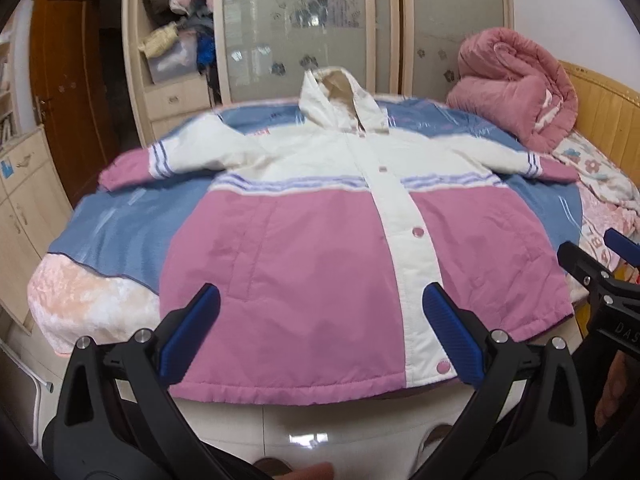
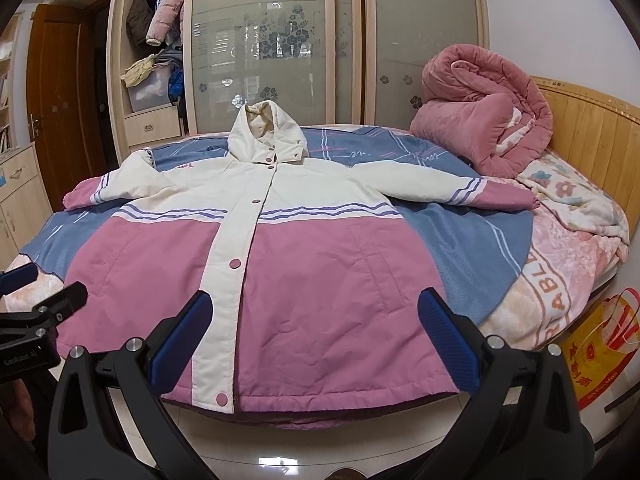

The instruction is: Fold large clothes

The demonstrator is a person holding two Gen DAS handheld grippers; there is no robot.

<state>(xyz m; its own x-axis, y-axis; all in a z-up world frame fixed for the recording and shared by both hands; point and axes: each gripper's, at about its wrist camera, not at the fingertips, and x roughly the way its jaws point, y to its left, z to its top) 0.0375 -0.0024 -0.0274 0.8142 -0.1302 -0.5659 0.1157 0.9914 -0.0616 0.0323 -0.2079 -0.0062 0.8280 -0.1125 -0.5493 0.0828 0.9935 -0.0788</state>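
Note:
A pink and white hooded jacket (image 1: 320, 240) (image 2: 280, 264) lies front up and snapped shut on the bed, sleeves spread to both sides, hem at the near edge. My left gripper (image 1: 320, 332) hovers open over the hem, left of the white placket, holding nothing. My right gripper (image 2: 314, 338) is open too, above the hem on the pink panel right of the placket. Each gripper shows at the edge of the other's view: the right gripper (image 1: 600, 276) and the left gripper (image 2: 36, 296).
The jacket rests on a blue blanket (image 2: 472, 248) over a pink bedspread (image 1: 88, 304). A rolled pink quilt (image 2: 488, 116) sits at the far right by the wooden headboard (image 2: 592, 136). A wardrobe (image 2: 280, 40) stands behind; a yellow-red bag (image 2: 600, 344) stands on the floor.

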